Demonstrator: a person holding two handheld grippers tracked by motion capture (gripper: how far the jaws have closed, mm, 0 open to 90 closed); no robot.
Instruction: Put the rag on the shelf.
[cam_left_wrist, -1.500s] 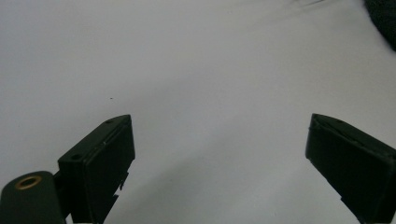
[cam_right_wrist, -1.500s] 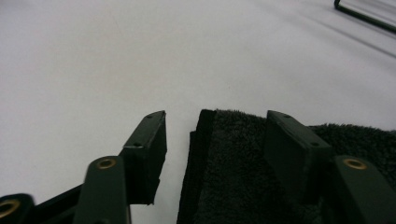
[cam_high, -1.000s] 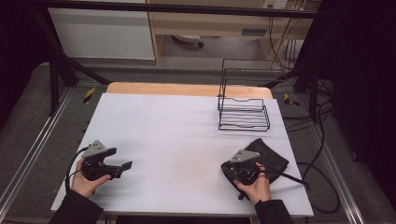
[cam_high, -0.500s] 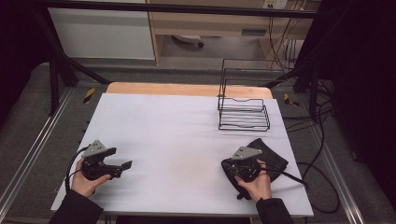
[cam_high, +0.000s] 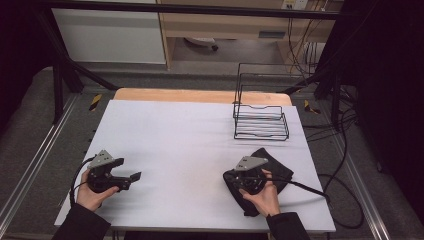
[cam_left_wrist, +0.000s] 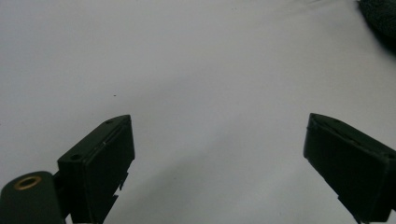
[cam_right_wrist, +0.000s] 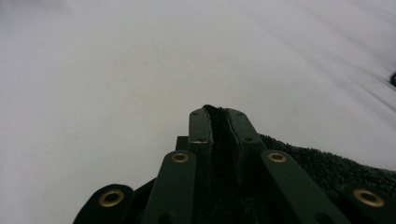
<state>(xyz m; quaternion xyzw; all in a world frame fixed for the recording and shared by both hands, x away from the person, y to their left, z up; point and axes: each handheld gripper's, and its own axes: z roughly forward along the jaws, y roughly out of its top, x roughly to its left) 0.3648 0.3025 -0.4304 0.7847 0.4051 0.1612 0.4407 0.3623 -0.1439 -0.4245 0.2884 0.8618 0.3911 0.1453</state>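
dark terry cloth (cam_right_wrist: 327, 170) | soft, nubby, pinched by right gripper (cam_right_wrist: 219, 116) fingers | left gripper (cam_left_wrist: 219, 154) fingers spread, bare

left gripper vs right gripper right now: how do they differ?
The left gripper has its jaws wide apart with only bare white table between them; the right gripper is shut on a fold of the dark towel. The left gripper sits over bare table; the right gripper sits over the towel. Both are hand-held near the table's front edge.

black wire rack (cam_high: 261, 120) on white table (cam_high: 175, 135)
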